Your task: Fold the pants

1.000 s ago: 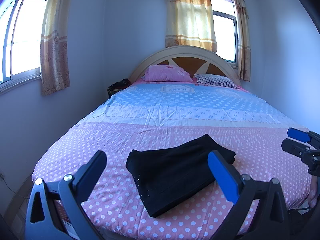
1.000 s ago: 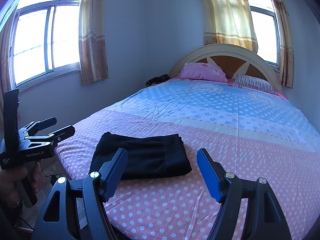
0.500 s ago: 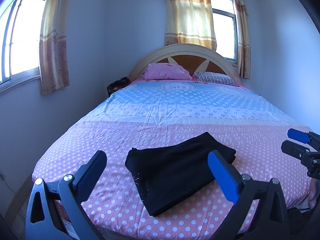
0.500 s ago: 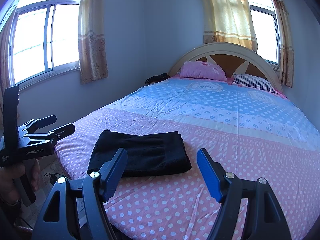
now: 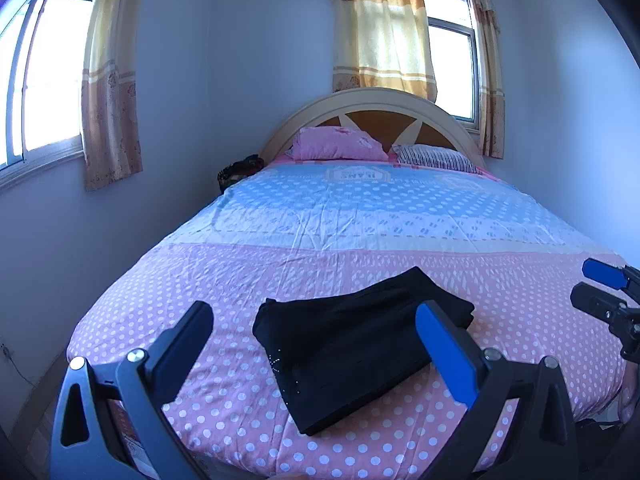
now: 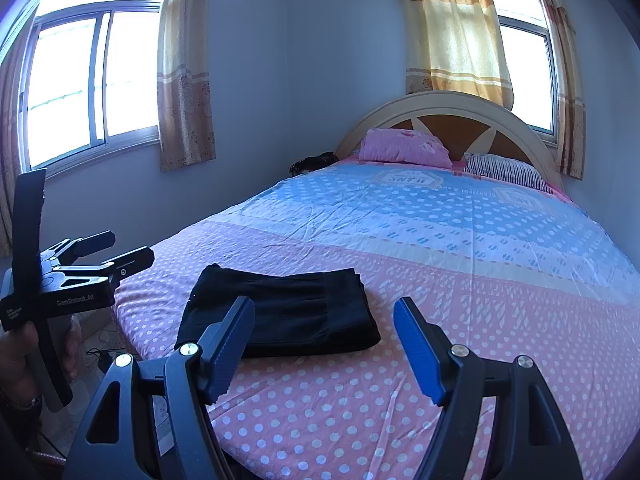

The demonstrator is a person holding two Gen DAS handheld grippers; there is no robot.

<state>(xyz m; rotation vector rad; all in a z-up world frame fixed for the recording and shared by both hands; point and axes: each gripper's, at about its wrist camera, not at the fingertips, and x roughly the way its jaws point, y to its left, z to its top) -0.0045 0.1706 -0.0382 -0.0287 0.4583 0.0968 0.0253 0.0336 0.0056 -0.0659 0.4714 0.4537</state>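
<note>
Left wrist view. Room: pale walls, a window at left with a patterned curtain (image 5: 110, 92), a second window behind a yellow curtain (image 5: 380, 32) above the headboard. Surface: bed (image 5: 360, 208), sheet blue-dotted at the far half, pink with white dots at the near half. Arched cream-and-brown headboard (image 5: 372, 110). Pink pillow (image 5: 336, 148) and striped pillow (image 5: 436, 158) side by side at the head. Dark bundle (image 5: 240, 170) beside the bed's far left corner; what it is cannot be told. Black pants (image 5: 356, 344), folded into a thick rectangle, lie on the pink part near the foot edge, set at an angle. Left gripper (image 5: 316, 344): jaws spread wide, empty, held above the foot of the bed, apart from the pants. Right gripper (image 5: 600, 292) seen at the right edge, its two fingers apart, nothing between them.

Right wrist view. Same bed (image 6: 460, 240), headboard (image 6: 444, 114), pink pillow (image 6: 404, 152), striped pillow (image 6: 504, 170). The left window (image 6: 92, 80) shows in full here, with sliding panes. Pants (image 6: 280, 312) appear squarer, lying near the bed's left foot corner. Right gripper (image 6: 324, 344): jaws wide, empty, clear of the cloth. Shown only here: a hand (image 6: 24, 360) gripping the left gripper's (image 6: 116, 248) handle off the bed's left side, its fingers parted and empty; floor with a cable (image 6: 100, 354) below.
</note>
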